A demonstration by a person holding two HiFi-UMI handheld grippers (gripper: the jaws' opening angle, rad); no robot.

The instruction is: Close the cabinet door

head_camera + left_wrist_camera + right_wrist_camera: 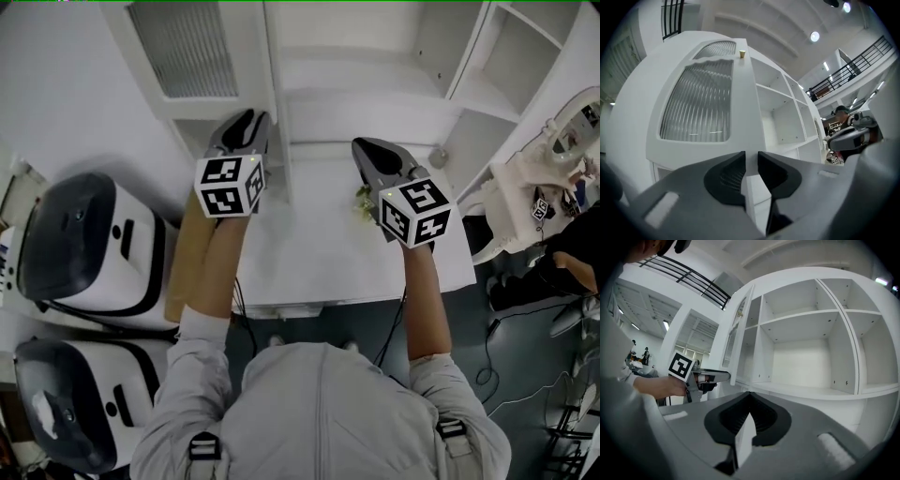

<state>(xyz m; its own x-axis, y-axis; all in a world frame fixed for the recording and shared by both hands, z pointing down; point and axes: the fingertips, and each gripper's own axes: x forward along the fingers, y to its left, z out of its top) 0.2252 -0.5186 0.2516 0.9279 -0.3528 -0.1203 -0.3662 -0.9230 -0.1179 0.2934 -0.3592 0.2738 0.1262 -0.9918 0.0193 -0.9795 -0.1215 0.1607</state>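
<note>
The white cabinet door [187, 47], with its ribbed glass panel [696, 105], stands open at the left of the empty white shelves [801, 352]. My left gripper [251, 117] is level at the door's lower part. Its jaws [751, 159] are a narrow gap apart, and the door's white edge shows in that gap. I cannot tell whether the pads touch it. My right gripper [361, 145] points at the shelves, apart from the door, and its fingertips [750, 394] meet. The right gripper view also catches the left gripper [710, 376] beside the door [740, 329].
A white tabletop [319, 253] lies under both arms, with a small green sprig [363, 199] by my right gripper. Two white-and-black machines [89, 248] [70, 412] stand at the left. A small cup [742, 54] tops the cabinet. A person [572, 262] and cables are at the right.
</note>
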